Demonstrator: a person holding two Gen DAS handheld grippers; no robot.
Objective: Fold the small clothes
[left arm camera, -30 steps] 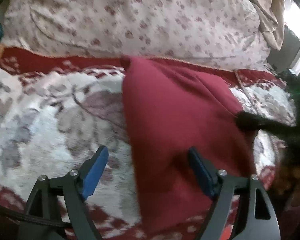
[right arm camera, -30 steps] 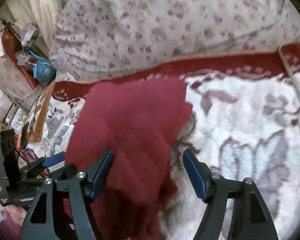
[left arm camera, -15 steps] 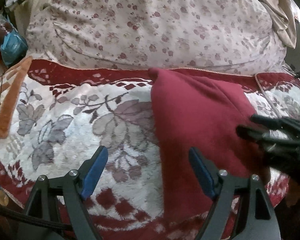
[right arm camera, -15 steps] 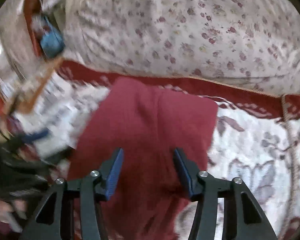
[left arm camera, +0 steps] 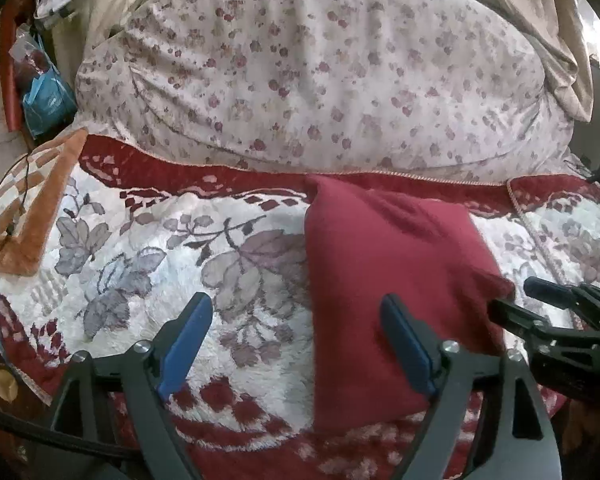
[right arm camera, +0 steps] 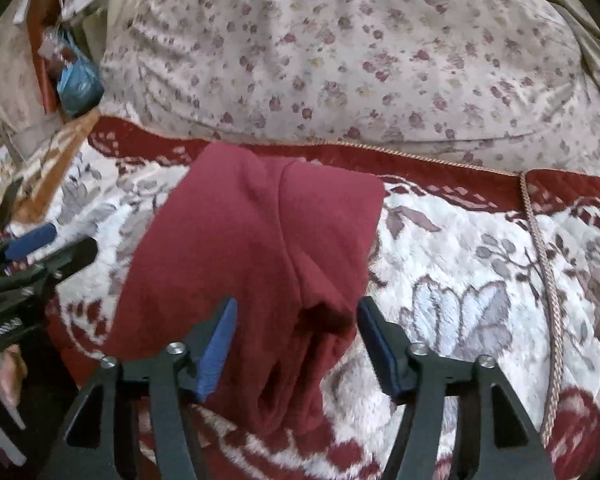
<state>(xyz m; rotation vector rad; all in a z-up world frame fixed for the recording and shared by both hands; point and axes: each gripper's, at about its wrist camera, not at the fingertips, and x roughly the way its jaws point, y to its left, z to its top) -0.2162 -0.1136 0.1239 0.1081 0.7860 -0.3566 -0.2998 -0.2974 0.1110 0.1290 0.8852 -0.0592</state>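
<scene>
A dark red garment [left arm camera: 384,280] lies folded on the floral red-and-white blanket [left arm camera: 148,248]. In the right wrist view the garment [right arm camera: 252,248] shows a lengthwise fold and a bunched near end. My left gripper [left arm camera: 296,340] is open and empty above the garment's left edge. My right gripper [right arm camera: 296,340] is open, its fingers astride the garment's near right corner without closing on it. The right gripper shows at the right edge of the left wrist view [left arm camera: 540,308]; the left gripper shows at the left edge of the right wrist view [right arm camera: 40,248].
A large floral pillow [left arm camera: 320,80] lies behind the blanket. An orange-patterned cloth [left arm camera: 40,208] and a blue bag [left arm camera: 48,100] sit at the far left. A braided cord [right arm camera: 540,248] runs down the blanket on the right.
Both grippers have drawn back from the garment, which now lies flatter and still. My right gripper's fingers narrowed half a second ago and have opened wider again.
</scene>
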